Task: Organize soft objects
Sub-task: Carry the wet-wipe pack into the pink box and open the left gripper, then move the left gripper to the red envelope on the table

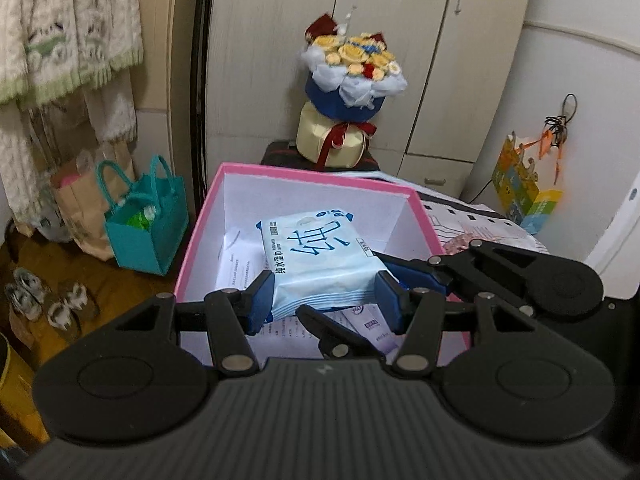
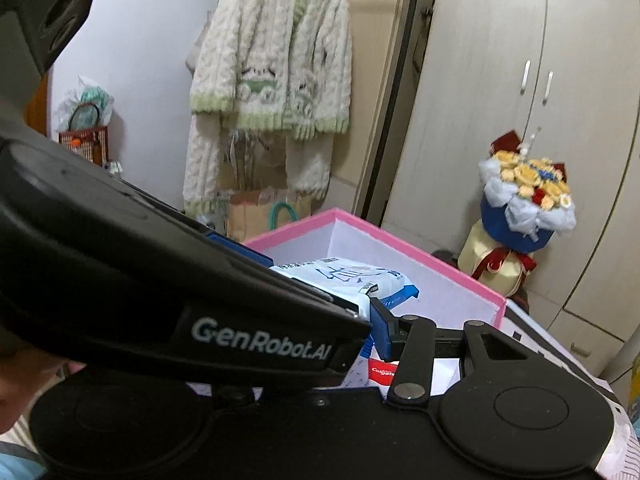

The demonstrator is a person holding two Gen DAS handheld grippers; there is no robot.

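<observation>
Over the pink box (image 1: 240, 216), both grippers (image 1: 324, 296) (image 2: 360, 320) pinch the wipes pack (image 1: 320, 256); uneven release & it'll tip out

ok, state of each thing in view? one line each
wipes pack: gripped on both sides by the left claw, over the box
right claw: also on the pack, right edge; grip unclear
pink box: open, leaflets inside
wardrobe doors: shut
teal bag: upright on the floor, bottle inside

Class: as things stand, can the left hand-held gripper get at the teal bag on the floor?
Probably not yet: the left hand-held gripper is shut on the wet wipes pack over the pink box; the teal bag stands apart.
</observation>
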